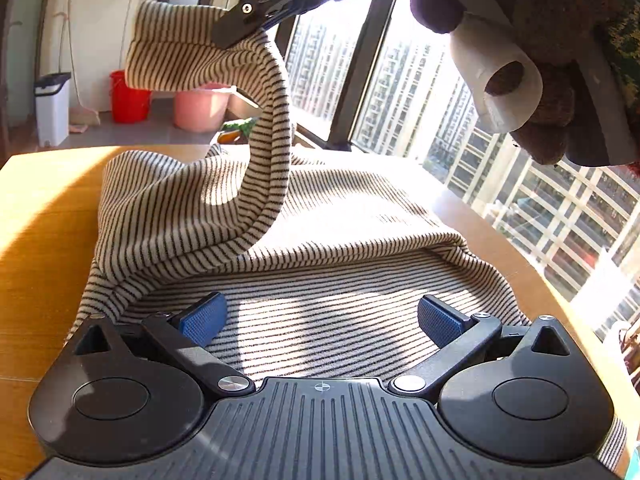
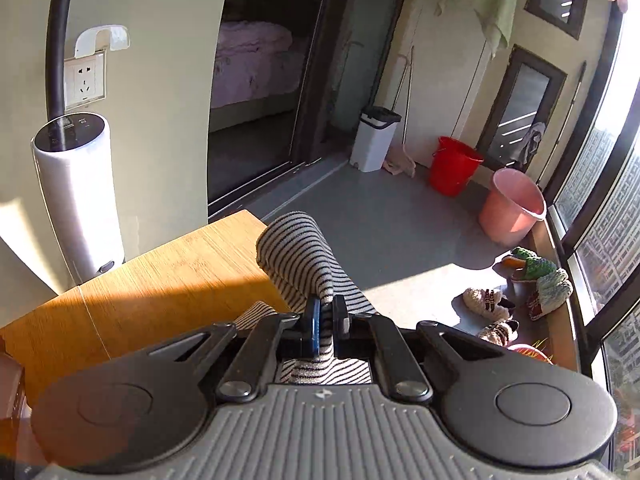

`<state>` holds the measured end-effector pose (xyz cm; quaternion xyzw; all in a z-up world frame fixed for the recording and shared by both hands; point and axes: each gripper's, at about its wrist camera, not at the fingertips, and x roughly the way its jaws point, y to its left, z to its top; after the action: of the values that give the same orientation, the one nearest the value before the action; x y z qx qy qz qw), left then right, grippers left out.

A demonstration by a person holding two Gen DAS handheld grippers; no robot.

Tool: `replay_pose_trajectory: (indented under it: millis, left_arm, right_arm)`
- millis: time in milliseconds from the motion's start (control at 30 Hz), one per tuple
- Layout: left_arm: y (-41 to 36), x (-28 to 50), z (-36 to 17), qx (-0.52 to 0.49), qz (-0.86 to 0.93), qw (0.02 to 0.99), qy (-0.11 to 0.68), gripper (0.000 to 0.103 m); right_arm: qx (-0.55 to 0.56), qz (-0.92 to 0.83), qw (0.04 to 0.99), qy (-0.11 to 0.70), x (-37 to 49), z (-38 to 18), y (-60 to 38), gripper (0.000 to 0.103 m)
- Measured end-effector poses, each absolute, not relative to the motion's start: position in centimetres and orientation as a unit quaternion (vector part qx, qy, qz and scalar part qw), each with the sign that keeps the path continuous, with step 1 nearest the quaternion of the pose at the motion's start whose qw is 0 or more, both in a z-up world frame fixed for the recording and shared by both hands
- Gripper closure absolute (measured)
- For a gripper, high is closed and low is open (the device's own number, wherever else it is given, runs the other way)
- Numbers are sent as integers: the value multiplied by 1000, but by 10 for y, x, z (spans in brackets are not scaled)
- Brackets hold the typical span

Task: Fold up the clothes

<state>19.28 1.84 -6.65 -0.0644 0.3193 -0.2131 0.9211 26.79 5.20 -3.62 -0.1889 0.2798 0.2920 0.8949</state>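
A cream sweater with thin dark stripes point(image 1: 340, 216) lies spread on the wooden table point(image 1: 44, 232). My left gripper point(image 1: 320, 318) hovers low over its near hem, open, with the blue pads point(image 1: 204, 318) wide apart and nothing between them. One sleeve point(image 1: 264, 120) rises off the table in an arc. My right gripper point(image 1: 240, 24) holds that sleeve high at the upper left of the left wrist view. In the right wrist view my right gripper point(image 2: 325, 322) is shut on the striped sleeve point(image 2: 298, 256), whose cuff end droops forward beyond the fingers.
A red bucket point(image 2: 454, 164), a pink bucket point(image 2: 512, 208) and a white bin point(image 2: 374, 138) stand on the grey floor past the table. Slippers point(image 2: 486, 300) lie by the large window point(image 1: 420, 92). A white tower appliance point(image 2: 78, 192) stands beside the table's corner. A hand point(image 1: 560, 60) holds the right gripper.
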Motion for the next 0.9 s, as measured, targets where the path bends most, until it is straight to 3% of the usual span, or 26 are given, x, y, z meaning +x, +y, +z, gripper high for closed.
replay_pose_trajectory:
  millis: [400,733,800,833,867,900]
  left_arm:
    - [16,189,-57,-76,-216,920,319,0]
    - [15,193,-57,-77,-216,919,320,0]
    - [16,193,-57,-78,-216,919,320,0]
    - [17,193,-58,-81,-216,919,319,0]
    - [17,193,-58,-84,-215,919,319,0]
    - [18,193,-58,-86,-213,920,318,0]
  right_arm:
    - [25,143,912,383,217,-100,-122,94]
    - [122,154,914,356,243,-123,-140,54]
    - [142,159,913,349,251,-127,-142,54]
    - [151,161,912,346,254,-129,-143,61]
    - [161,164,911,342,258,-131,-144,85]
    - [171,166,910,339,261,-133,-145,93]
